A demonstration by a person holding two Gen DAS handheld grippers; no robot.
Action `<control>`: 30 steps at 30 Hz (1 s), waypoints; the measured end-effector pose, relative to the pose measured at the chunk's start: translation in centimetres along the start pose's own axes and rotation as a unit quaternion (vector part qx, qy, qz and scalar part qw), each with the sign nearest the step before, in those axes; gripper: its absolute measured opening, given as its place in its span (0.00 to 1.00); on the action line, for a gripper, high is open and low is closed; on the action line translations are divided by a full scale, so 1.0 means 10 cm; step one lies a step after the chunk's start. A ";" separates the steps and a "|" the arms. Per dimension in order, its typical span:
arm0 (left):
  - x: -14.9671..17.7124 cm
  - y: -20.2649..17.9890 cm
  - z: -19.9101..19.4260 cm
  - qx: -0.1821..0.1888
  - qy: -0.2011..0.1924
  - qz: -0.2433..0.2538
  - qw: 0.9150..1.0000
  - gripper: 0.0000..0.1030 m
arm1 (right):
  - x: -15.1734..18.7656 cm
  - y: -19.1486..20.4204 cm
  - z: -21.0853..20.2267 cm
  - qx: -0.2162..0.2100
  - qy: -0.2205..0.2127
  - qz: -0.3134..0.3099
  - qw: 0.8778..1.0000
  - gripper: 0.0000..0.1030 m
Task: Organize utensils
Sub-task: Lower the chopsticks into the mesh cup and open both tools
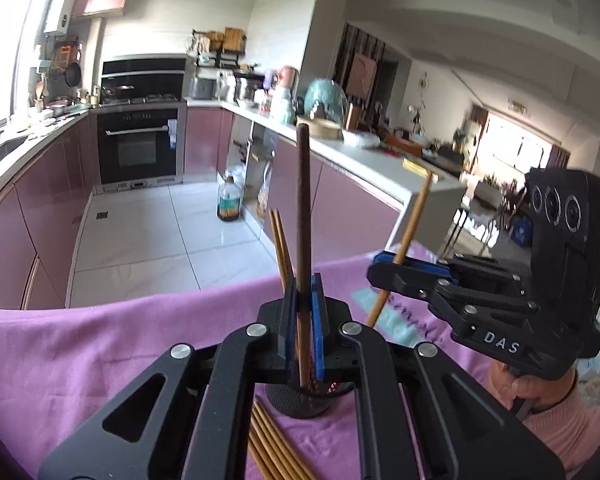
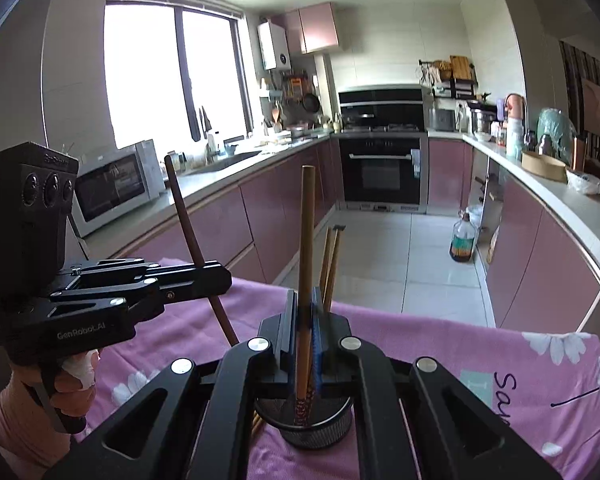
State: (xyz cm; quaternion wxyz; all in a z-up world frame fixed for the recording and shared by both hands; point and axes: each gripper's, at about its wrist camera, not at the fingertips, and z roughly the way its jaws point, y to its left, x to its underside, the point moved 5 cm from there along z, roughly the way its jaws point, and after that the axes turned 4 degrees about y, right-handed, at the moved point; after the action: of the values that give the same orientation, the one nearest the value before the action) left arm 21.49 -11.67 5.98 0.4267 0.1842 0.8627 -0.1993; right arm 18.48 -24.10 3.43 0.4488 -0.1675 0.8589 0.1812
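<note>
The left gripper (image 1: 303, 304) is clamped on a dark brown chopstick (image 1: 302, 200), held near upright with its lower end apparently inside the black holder (image 1: 300, 402) on the purple cloth (image 1: 100, 344). To its right, the right gripper (image 1: 384, 264) pinches a lighter bamboo chopstick (image 1: 414, 216), tilted, its tip over the cloth and seemingly outside the cup. In its own view that stick (image 2: 306, 260) stands over the holder (image 2: 308, 426).

The risk, as I judge it: both sticks converge on one small cup, so they could cross or knock it over, and a thin stick may pivot in the pads.

Count: one holder, two chopsticks standing behind it (image 1: 281, 244), two held, and about five loose ones (image 1: 276, 448) lying beside the cup.
</note>
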 end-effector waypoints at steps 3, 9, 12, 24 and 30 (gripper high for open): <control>0.09 0.02 0.17 0.003 0.030 0.003 1.000 0.07 | 0.05 -0.02 0.10 0.000 0.023 0.001 1.000 0.05; 0.15 0.14 0.44 0.000 0.055 -0.002 0.998 0.07 | 0.11 -0.05 0.30 0.003 0.062 0.002 0.998 0.05; 0.13 0.15 0.49 -0.001 0.057 -0.005 0.998 0.07 | 0.12 -0.09 0.36 0.007 0.067 0.008 0.998 0.05; 0.13 0.28 0.59 -0.008 0.059 -0.031 0.998 0.08 | 0.14 -0.12 0.46 0.012 0.065 0.030 0.997 0.07; 0.18 0.33 0.63 -0.011 0.062 -0.038 0.997 0.08 | 0.17 -0.05 0.43 0.005 0.060 0.029 0.998 0.14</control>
State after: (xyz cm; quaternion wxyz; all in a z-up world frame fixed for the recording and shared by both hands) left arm 26.21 -11.78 0.41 0.3669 0.1587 0.8959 -0.1936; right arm 20.82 -22.81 -0.33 0.3914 -0.1508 0.8899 0.1794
